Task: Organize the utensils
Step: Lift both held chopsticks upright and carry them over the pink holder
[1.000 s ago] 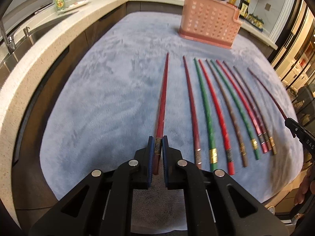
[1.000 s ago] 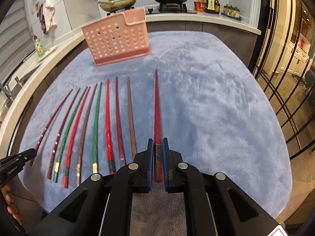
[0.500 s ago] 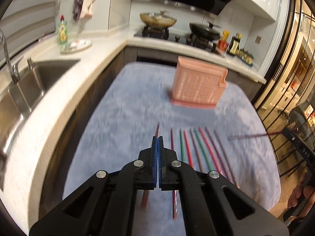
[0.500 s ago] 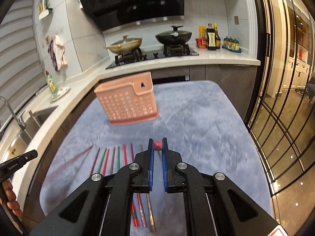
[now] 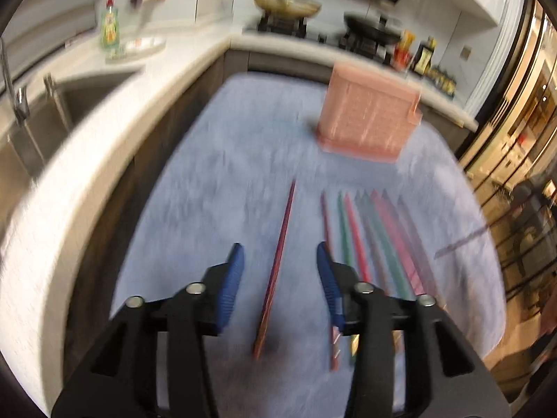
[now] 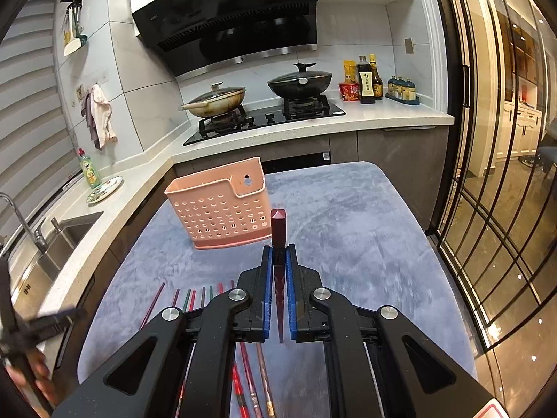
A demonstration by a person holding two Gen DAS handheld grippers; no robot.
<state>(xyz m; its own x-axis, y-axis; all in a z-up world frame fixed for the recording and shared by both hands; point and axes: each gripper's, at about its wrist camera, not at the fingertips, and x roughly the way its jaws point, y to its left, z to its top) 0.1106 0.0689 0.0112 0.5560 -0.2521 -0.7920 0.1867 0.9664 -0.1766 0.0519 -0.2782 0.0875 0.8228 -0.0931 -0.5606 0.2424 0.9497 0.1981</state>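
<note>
The pink perforated basket (image 6: 222, 205) stands upright at the far side of the blue-grey cloth (image 6: 348, 216), and nothing shows above its rim; whether anything lies inside cannot be told.

On the far left, a sink (image 6: 66, 233) with a tap is set into the pale counter (image 6: 146, 174), with a green bottle (image 6: 88, 169) and a small dish (image 6: 104, 190) beyond it. The left gripper (image 5: 280, 261) hovers over the cloth, its blue pads apart after just opening; a dark red chopstick (image 5: 278, 261) lies on the cloth under the gap, touching neither pad. Just right of it a row of red, green and brown chopsticks (image 5: 376, 240) lies side by side, tips toward the basket; this view is blurred.

Further right, the right gripper (image 6: 279, 261) is clamped on a second dark red chopstick (image 6: 278, 230), held nearly end-on with its blunt end in front of the basket's right edge. Far behind, two lidded pans (image 6: 299, 82) sit on the hob, sauce bottles (image 6: 369, 82) to their right.
</note>
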